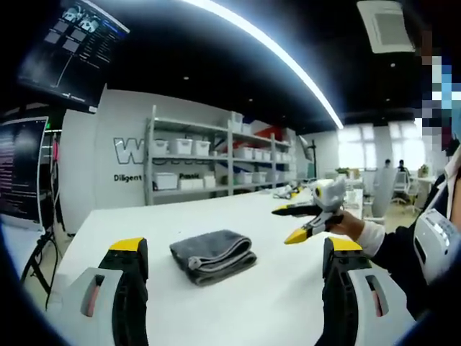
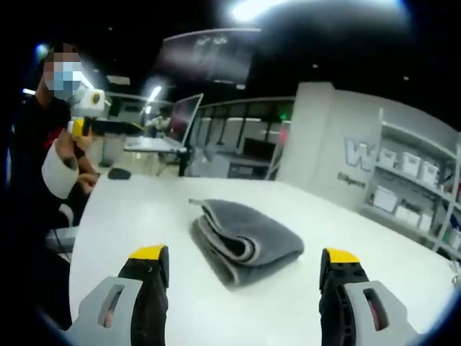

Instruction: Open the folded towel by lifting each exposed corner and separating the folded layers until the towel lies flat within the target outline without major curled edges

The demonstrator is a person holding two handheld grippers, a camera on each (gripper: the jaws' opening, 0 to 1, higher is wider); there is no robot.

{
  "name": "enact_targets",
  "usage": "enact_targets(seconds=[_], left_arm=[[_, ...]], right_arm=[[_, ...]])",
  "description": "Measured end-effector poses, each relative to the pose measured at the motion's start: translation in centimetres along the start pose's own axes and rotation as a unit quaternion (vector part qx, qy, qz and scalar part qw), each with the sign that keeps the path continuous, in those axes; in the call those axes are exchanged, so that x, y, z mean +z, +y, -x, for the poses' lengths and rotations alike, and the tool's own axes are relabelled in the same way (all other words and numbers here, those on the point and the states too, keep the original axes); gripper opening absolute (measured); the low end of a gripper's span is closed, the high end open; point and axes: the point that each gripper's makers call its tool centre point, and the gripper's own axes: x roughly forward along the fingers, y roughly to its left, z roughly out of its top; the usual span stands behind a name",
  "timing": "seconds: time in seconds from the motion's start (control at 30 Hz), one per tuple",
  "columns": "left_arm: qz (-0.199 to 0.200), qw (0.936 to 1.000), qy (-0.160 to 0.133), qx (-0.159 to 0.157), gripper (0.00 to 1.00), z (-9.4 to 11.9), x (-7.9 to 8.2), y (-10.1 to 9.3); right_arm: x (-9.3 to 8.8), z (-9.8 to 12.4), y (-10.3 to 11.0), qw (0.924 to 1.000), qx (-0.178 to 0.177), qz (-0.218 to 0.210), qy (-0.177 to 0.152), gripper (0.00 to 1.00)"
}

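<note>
Both my yellow-tipped grey left gripper [image 1: 234, 252] and my matching right gripper [image 2: 245, 259] gape wide, holding and touching nothing. At 12 o'clock between each pair of jaws, the folded grey cloth towel [image 2: 245, 241] lies on the white tabletop [image 2: 130, 216].

Bare table [image 1: 238, 303] lay all around the folded towel [image 1: 213, 254]. Both grippers, left [image 1: 234, 263] and right [image 2: 245, 268], hung apart from it, jaws wide, with nothing between.
</note>
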Motion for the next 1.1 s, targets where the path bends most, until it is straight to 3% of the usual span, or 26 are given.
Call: enact_targets(seconds=[0.3,0.47,0.67,0.9,1.1], left_arm=[[0.002,1.0,-0.003,0.005,1.0,-0.2,0.0,0.3],[-0.007,0.9999,-0.008,0.012,0.96,-0.1,0.1,0.5],[-0.003,0.9999,-0.007,0.013,0.96,-0.2,0.0,0.7],[0.012,0.9993,0.005,0.034,1.0,0.1,-0.4,1.5],[0.013,0.9992,0.01,0.038,1.0,0.1,-0.7,1.9]], right_arm=[[-1.2,-1.7,-0.9,0.9999,0.001,0.007,0.012,0.78],[-2.5,-3.2,-0.5,0.9996,0.017,0.009,0.021,0.68],[-3.5,-4.3,0.2,0.9993,0.021,0.007,0.029,0.66],[-3.9,-5.7,0.7,0.9994,0.034,-0.002,0.004,0.67],[-4.7,-6.1,0.2,0.9996,0.018,0.012,0.017,0.68]])
